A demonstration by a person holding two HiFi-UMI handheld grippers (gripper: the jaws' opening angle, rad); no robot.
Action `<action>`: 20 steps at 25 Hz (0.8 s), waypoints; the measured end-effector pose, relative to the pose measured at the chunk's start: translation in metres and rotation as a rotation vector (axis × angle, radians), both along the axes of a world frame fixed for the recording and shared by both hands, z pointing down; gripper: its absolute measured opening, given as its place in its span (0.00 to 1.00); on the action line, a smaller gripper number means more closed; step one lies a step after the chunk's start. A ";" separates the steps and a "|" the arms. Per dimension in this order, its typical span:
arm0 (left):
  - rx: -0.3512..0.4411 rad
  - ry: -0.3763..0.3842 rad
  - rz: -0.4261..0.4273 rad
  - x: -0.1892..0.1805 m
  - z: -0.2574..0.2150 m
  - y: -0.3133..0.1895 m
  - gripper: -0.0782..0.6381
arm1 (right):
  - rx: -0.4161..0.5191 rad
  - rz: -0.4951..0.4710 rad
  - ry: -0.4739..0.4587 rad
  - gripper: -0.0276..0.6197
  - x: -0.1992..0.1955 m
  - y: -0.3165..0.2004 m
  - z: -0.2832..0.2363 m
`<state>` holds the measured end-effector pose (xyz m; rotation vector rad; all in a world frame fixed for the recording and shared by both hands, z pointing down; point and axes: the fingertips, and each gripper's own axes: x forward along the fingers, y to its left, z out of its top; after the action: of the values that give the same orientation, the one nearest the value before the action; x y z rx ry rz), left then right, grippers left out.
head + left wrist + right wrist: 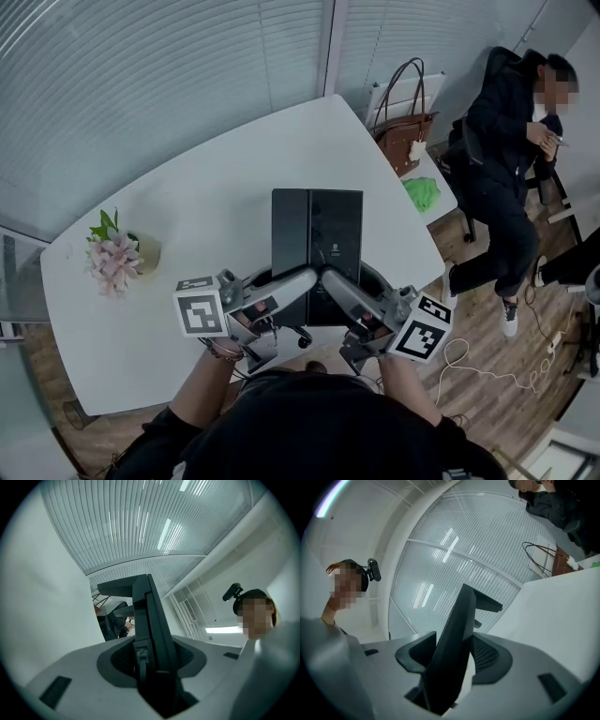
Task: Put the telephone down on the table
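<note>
telephone (317, 234) – flat black slab, rectangular, with a lengthwise seam splitting it into a narrower left panel and a wider right one. Small pale marking on the right panel near its near end. Matte, no glare.

Both grippers have it by the near end. left gripper (298, 281) is clamped on the near left corner and right gripper (339, 286) on the near right corner. In each gripper view the slab stands edge-on between the jaws with the pads against both faces.

Position: over the white table (216, 197), about mid-width, long axis running near to far. Its near end sits about at the table's near edge. Can't tell from the head view whether the underside touches the top.

Clearance:
- Bare tabletop to the left, right and far side of the slab.
- flower vase (117, 258) far off at the left end, well apart.
- Table narrows toward the far right corner – brown handbag (405, 131) and a green item (422, 194) are there, past the right edge.
- seated person (511, 131) beyond that, well clear.
- ribbed glass wall (141, 75) runs behind the far edge.
</note>
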<state>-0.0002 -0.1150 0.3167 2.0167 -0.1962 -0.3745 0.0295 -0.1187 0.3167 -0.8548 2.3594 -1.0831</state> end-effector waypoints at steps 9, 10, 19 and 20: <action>0.012 -0.003 0.025 -0.010 0.004 -0.030 0.37 | 0.000 0.026 0.001 0.38 -0.010 -0.030 0.005; 0.009 0.000 0.027 -0.011 0.005 -0.034 0.37 | -0.002 0.030 0.002 0.38 -0.011 -0.033 0.006; -0.033 0.015 0.027 -0.013 0.024 -0.053 0.37 | -0.034 0.044 0.021 0.38 -0.013 -0.053 0.023; -0.036 0.014 0.027 -0.012 0.026 -0.054 0.37 | -0.038 0.042 0.024 0.38 -0.012 -0.054 0.025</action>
<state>-0.0121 -0.1691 0.3426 1.9791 -0.1655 -0.3658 0.0175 -0.1724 0.3416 -0.9321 2.3357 -1.1105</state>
